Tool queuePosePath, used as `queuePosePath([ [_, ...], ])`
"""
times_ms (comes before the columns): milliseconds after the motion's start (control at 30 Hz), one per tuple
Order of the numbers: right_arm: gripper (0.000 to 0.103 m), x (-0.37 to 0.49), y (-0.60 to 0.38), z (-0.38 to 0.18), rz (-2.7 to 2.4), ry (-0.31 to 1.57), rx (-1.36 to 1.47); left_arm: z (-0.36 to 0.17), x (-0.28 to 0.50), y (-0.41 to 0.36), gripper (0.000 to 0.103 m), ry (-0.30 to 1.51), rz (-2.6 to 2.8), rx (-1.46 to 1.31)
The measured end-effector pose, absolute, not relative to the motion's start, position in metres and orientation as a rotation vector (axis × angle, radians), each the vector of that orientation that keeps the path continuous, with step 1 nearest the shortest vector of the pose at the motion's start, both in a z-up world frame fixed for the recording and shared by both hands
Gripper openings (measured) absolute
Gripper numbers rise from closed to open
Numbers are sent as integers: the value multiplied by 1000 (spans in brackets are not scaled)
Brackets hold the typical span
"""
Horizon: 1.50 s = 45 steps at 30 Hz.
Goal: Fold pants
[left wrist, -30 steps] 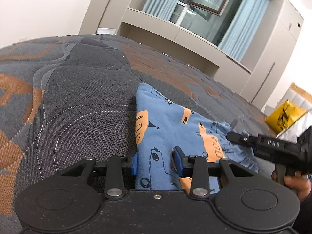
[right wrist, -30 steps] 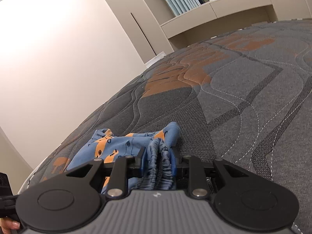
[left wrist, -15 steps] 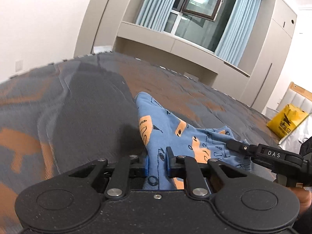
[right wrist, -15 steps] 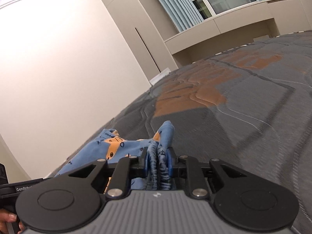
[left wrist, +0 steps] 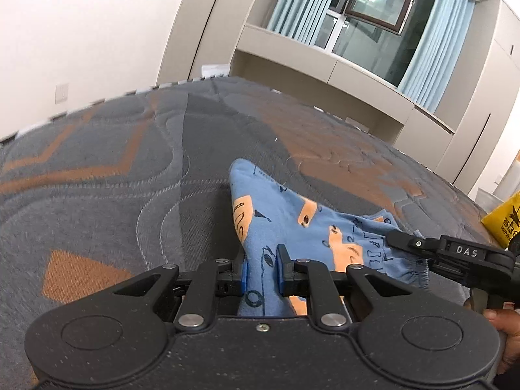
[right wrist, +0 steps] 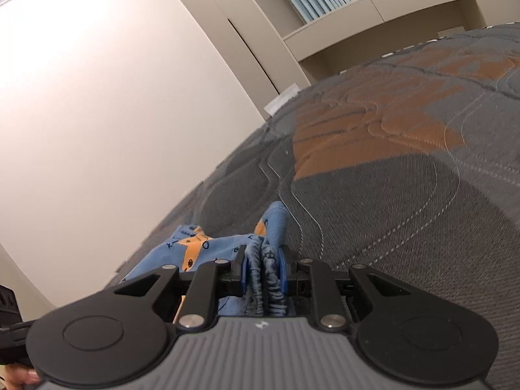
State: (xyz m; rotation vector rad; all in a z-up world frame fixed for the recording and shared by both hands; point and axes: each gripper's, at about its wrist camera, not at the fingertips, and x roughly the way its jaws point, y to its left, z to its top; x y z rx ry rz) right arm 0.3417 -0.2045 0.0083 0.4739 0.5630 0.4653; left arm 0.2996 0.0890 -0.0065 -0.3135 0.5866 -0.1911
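Small blue pants point(left wrist: 292, 224) with orange and black prints hang over a grey and orange quilted mattress point(left wrist: 130, 175). My left gripper point(left wrist: 262, 268) is shut on one edge of the pants. My right gripper point(right wrist: 264, 268) is shut on the gathered elastic waistband point(right wrist: 268, 279); it also shows in the left wrist view point(left wrist: 419, 243) at the right, at the cloth's far edge. The pants point(right wrist: 195, 247) stretch between the two grippers, lifted off the mattress. A far corner point(left wrist: 243, 170) still points toward the mattress.
The mattress point(right wrist: 406, 195) runs far ahead and to both sides. A white wall point(right wrist: 113, 97) lies beyond its far edge. A window with blue curtains point(left wrist: 373, 9) and a beige ledge are at the back. A yellow bag point(left wrist: 503, 224) sits at the right.
Both grippers closed on the pants and rose, lifting the cloth off the mattress. The views tilted upward and the mattress dropped away.
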Motion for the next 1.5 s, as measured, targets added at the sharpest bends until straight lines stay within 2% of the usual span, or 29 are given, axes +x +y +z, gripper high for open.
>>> queuePosePath([
  [500,23,343,-205,-7,439,576,497,-16,298,87,21,575,-199,-324],
  [633,29,340,-205,-6,434,569,487,-17,298,86,25,575,-190,-316],
  [700,36,339,-204,-6,433,562,477,-19,299,85,39,583,-178,-311],
  [733,41,337,-203,-5,432,555,468,-19,299,85,41,586,-173,-310],
  [800,62,332,-200,0,437,532,436,-14,295,85,51,574,-165,-306],
  [833,66,328,-199,2,437,522,423,-10,291,86,57,560,-160,-302],
  [900,82,316,-196,8,428,505,395,-1,275,85,82,515,-135,-281],
  [1000,97,291,-197,16,418,493,378,9,249,82,89,478,-105,-251],
  [1033,99,279,-198,19,412,484,367,11,239,81,91,474,-103,-249],
  [1100,103,260,-199,25,388,474,339,14,220,78,101,461,-94,-240],
  [1300,103,188,-200,36,314,407,269,17,158,65,102,426,-83,-188],
  [1500,103,123,-190,38,286,429,199,15,100,57,102,421,-79,-144],
])
